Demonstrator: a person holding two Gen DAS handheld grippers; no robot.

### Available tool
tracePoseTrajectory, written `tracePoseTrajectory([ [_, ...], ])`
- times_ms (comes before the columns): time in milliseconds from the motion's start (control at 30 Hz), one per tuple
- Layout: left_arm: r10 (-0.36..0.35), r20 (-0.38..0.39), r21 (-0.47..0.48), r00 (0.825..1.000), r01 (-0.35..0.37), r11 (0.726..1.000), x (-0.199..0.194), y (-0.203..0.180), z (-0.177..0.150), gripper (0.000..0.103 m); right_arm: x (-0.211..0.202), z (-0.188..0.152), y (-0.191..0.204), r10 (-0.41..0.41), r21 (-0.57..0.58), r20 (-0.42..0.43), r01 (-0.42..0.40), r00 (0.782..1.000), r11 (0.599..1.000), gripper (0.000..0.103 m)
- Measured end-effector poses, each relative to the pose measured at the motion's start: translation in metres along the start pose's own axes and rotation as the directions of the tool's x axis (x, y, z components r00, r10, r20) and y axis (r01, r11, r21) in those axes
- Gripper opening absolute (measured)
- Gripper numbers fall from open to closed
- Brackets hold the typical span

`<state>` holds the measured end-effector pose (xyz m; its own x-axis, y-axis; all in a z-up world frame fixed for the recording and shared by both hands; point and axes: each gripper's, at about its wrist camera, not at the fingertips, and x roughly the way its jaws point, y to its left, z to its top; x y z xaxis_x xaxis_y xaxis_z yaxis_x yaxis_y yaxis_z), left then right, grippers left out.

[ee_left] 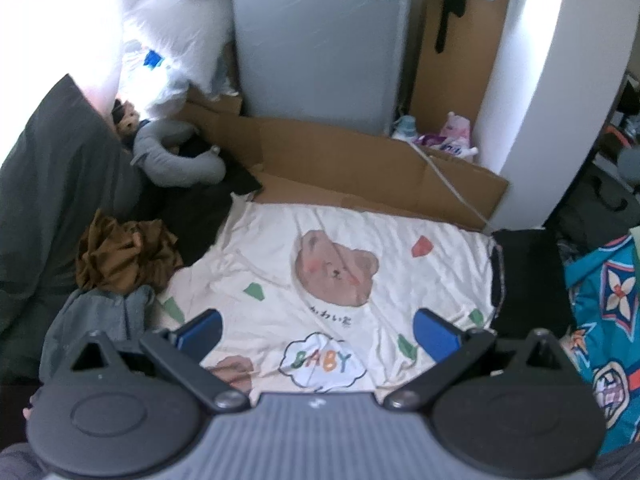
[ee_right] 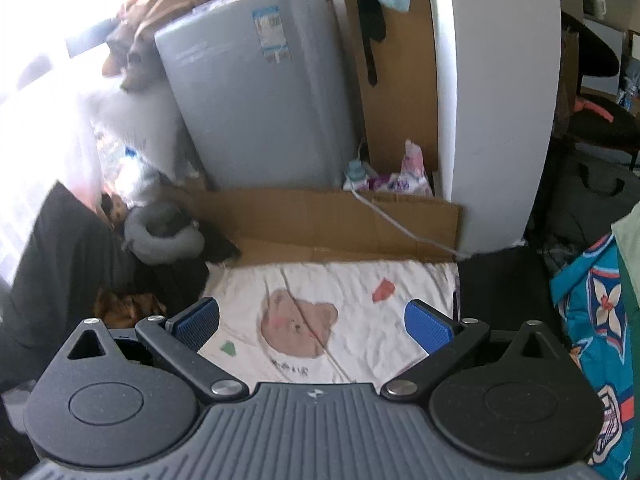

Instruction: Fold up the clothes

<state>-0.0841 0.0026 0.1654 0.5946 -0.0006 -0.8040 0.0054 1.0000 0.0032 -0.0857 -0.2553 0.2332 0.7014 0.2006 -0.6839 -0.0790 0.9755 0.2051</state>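
A cream garment (ee_left: 332, 280) printed with a brown bear and the word BABY lies spread flat on a dark surface. It also shows in the right wrist view (ee_right: 320, 320). My left gripper (ee_left: 318, 330) is open and empty, hovering above the garment's near part. My right gripper (ee_right: 312, 322) is open and empty, above the same garment near the bear print. Neither gripper touches the cloth.
A crumpled brown cloth (ee_left: 124, 254) and a grey garment (ee_left: 100, 320) lie left of the cream one. Flat cardboard (ee_left: 360, 172) lies behind it, a grey appliance (ee_left: 320, 48) beyond. A blue patterned bag (ee_left: 604, 312) stands at the right. A grey neck pillow (ee_left: 180, 156) sits back left.
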Motion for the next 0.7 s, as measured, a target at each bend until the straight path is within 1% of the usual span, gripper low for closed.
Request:
tracePoseTrajectory([
  [233, 0.032, -0.013, -0.023, 0.999, -0.032, 0.999, 0.007, 0.020, -0.015, 0.103, 0.019, -0.045, -0.004, -0.045, -0.001, -0.061, 0.045, 0.997, 0.999, 0.102],
  [333, 0.032, -0.020, -0.028, 0.999, -0.032, 0.999, 0.007, 0.025, -0.021, 0.103, 0.024, -0.060, -0.007, -0.058, -0.003, -0.075, 0.058, 0.995, 0.998, 0.102],
  [467, 0.028, -0.031, -0.029, 0.999, -0.029, 0.999, 0.011, 0.030, -0.028, 0.103, 0.032, -0.077, -0.012, -0.065, 0.002, -0.093, 0.066, 0.994, 0.998, 0.102],
  [567, 0.028, -0.043, -0.038, 0.999, -0.030, 0.999, 0.017, 0.033, -0.037, 0.103, 0.041, -0.094, -0.013, -0.075, -0.026, -0.099, 0.073, 0.992, 0.997, 0.102],
  [700, 0.035, -0.043, -0.006, 0.998, -0.035, 0.999, 0.030, 0.032, -0.053, 0.103, 0.056, -0.111, -0.016, -0.066, -0.045, -0.119, 0.061, 0.991, 0.997, 0.102],
])
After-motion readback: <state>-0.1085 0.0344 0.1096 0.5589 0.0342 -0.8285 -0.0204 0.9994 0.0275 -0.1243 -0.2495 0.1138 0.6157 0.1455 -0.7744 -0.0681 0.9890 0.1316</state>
